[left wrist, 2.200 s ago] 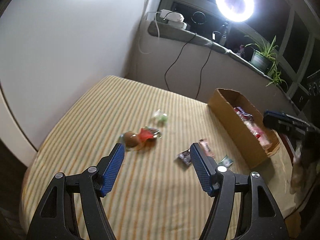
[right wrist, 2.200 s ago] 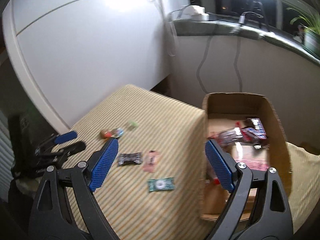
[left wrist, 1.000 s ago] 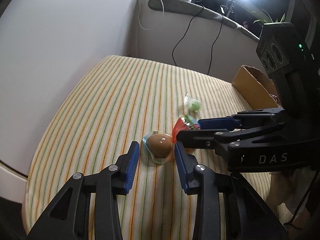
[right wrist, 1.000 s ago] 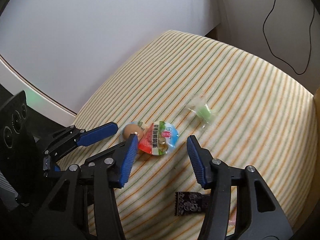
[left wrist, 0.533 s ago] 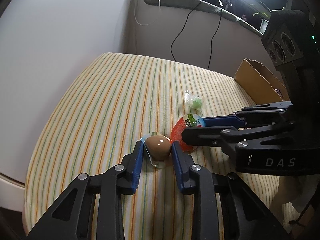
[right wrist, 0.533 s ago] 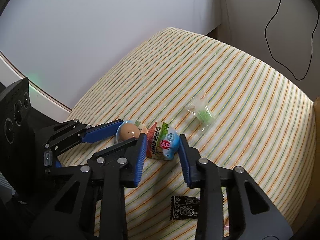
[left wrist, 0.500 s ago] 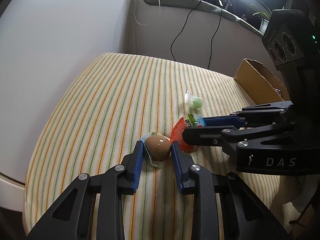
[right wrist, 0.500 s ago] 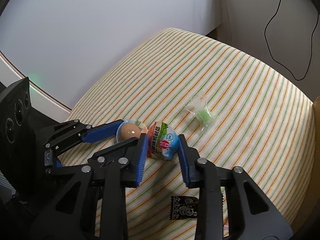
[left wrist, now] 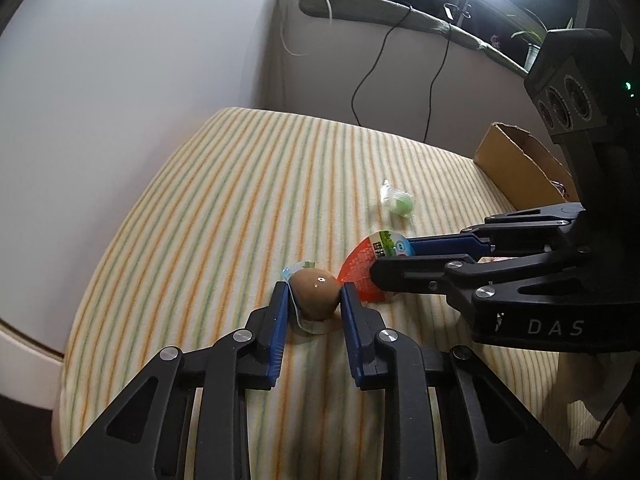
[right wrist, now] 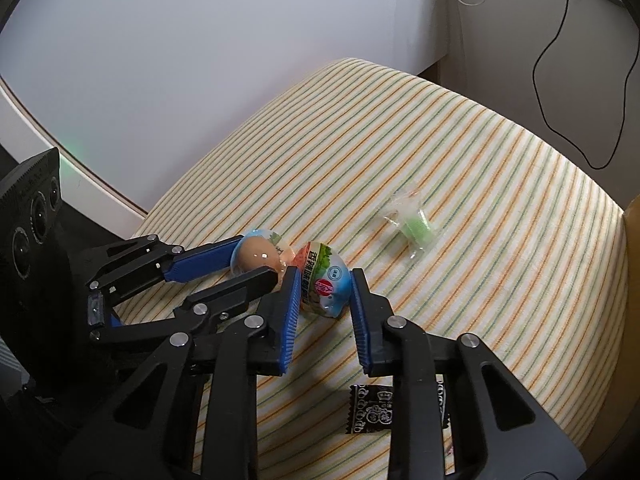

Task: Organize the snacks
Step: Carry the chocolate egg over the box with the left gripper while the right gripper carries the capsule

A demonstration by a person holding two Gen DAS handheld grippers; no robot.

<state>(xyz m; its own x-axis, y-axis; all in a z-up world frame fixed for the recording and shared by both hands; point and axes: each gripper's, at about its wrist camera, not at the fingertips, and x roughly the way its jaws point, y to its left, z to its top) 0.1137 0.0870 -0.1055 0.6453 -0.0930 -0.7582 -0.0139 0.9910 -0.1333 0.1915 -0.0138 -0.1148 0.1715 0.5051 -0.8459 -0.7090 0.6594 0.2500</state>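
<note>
Jaws grip a packaged egg on the left, a red-blue egg packet on the right.

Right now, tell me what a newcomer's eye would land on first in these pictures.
First, the two grippers meeting mid-cloth: the left gripper has just closed its blue fingers on a packaged brown egg, while the right gripper has just closed on the red, white and blue egg packet right beside it. Behind them a small green wrapped candy lies alone on the striped cloth, and a black wrapper sits nearer the right gripper's camera.
</note>
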